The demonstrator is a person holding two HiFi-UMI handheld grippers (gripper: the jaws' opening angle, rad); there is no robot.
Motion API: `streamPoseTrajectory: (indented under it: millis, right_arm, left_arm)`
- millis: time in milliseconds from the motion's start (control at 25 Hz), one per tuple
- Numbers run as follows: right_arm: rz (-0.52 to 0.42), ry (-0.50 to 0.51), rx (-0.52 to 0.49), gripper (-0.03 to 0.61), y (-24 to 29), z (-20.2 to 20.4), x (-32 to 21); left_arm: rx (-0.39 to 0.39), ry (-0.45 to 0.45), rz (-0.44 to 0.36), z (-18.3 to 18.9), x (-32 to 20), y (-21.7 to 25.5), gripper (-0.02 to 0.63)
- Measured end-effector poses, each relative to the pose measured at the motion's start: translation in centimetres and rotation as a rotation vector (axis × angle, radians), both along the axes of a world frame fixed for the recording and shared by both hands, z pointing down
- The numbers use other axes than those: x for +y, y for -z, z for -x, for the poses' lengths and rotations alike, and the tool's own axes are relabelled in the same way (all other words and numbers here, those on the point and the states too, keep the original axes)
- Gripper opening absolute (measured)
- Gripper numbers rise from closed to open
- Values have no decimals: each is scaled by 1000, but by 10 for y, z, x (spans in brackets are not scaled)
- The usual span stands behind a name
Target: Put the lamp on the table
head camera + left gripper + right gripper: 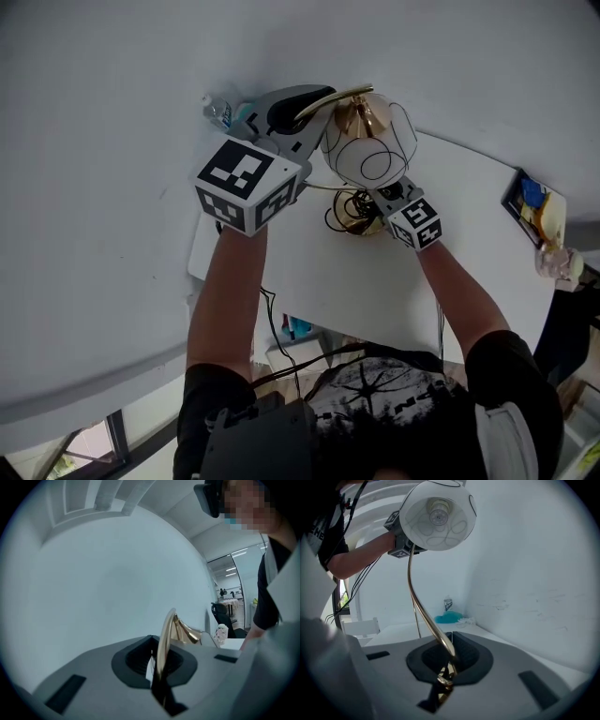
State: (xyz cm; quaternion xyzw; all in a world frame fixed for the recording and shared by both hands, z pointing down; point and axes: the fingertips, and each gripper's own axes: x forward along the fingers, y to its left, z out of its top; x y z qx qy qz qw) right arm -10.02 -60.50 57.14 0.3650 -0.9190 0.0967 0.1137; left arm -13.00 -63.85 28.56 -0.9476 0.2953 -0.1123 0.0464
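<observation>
plain pale wall (94, 112), distant office chair (221, 616)

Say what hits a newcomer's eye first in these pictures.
The lamp's white globe shade stands out first, high on a curved brass stem over the white table by the wall. Both grippers are shut on that stem: the left gripper up near the shade, the right gripper low down. A bottle and a teal cloth sit at the table's far corner.
</observation>
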Motion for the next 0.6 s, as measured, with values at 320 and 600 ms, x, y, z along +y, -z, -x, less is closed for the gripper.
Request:
streamPoseTrajectory:
  millis: [320,600]
  right_arm:
    - [-39,14,11,18,-5,-6,-80]
    - [-77,9,32,18,-10,0,-142]
  left_arm:
    - [6,12,-44,-4,-66,-3,14]
    - [11,12,-127,2,-103,-5,14]
